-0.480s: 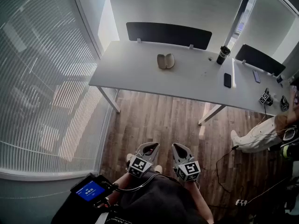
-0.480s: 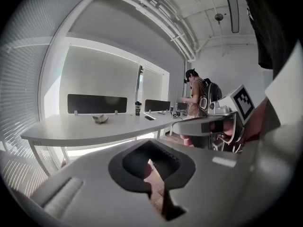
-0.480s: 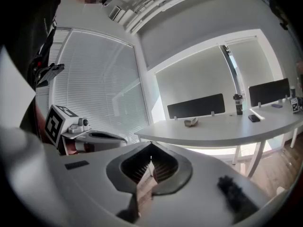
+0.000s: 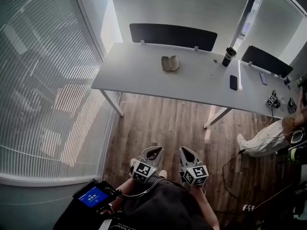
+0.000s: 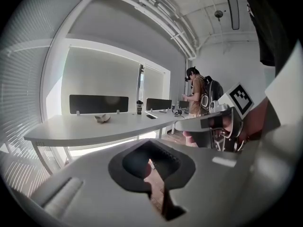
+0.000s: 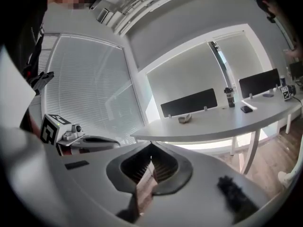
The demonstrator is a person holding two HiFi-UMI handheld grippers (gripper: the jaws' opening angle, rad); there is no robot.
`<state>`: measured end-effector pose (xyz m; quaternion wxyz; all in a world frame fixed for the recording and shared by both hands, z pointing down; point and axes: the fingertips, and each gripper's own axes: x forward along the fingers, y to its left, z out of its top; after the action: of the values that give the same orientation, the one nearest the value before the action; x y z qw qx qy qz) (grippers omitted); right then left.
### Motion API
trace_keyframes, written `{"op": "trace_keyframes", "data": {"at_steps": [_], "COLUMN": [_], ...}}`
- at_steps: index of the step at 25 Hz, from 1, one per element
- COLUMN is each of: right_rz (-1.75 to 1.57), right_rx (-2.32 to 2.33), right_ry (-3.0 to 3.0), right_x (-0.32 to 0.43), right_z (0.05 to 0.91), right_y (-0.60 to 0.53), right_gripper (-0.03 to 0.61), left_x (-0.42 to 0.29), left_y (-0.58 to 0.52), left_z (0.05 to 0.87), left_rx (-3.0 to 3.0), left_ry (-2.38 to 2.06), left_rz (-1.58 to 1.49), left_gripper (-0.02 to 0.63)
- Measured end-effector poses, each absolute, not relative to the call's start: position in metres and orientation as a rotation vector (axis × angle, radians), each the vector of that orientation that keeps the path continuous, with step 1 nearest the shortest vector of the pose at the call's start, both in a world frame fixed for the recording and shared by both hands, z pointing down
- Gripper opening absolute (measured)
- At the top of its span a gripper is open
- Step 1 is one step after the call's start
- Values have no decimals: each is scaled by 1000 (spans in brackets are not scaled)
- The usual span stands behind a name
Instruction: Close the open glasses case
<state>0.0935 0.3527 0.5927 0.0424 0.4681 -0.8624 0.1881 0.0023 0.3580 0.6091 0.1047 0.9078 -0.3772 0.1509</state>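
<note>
Head view shows the case (image 4: 170, 63) lying open on the white table (image 4: 129, 75), its two halves spread side by side, in front of a dark panel (image 4: 172, 35). Further right on the table stand a dark cup (image 4: 229, 56) and a phone (image 4: 233, 82). Both grippers are held low over the wood floor (image 4: 163, 123), close to the person's body and well apart from the table.

The left gripper (image 4: 153, 151) points toward the table; in the left gripper view its jaws are closed tip to tip, with only a thin slit between the pads and nothing in them. The case (image 5: 102, 118) shows small and far off beyond them.

The right gripper (image 4: 186, 152) sits just beside the left one. The right gripper view shows its jaws drawn together as well, holding nothing, and the case (image 6: 184, 118) lies far ahead on the tabletop.

A second person (image 5: 195, 91) stands at the table's far end.
</note>
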Motion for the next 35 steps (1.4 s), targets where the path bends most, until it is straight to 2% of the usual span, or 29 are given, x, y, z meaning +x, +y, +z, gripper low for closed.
{"op": "trace_keyframes", "data": {"at_steps": [35], "right_rz": [612], "right_rx": [1441], "right_ry": [-2614], "right_x": [100], "right_z": [598], "right_y": [353], "right_gripper": [5], "left_x": [3], "left_y": [359], "left_z": [617], "left_rx": [2681], "left_ry": [-1113], "left_rz": [496], "left_gripper": [6]}}
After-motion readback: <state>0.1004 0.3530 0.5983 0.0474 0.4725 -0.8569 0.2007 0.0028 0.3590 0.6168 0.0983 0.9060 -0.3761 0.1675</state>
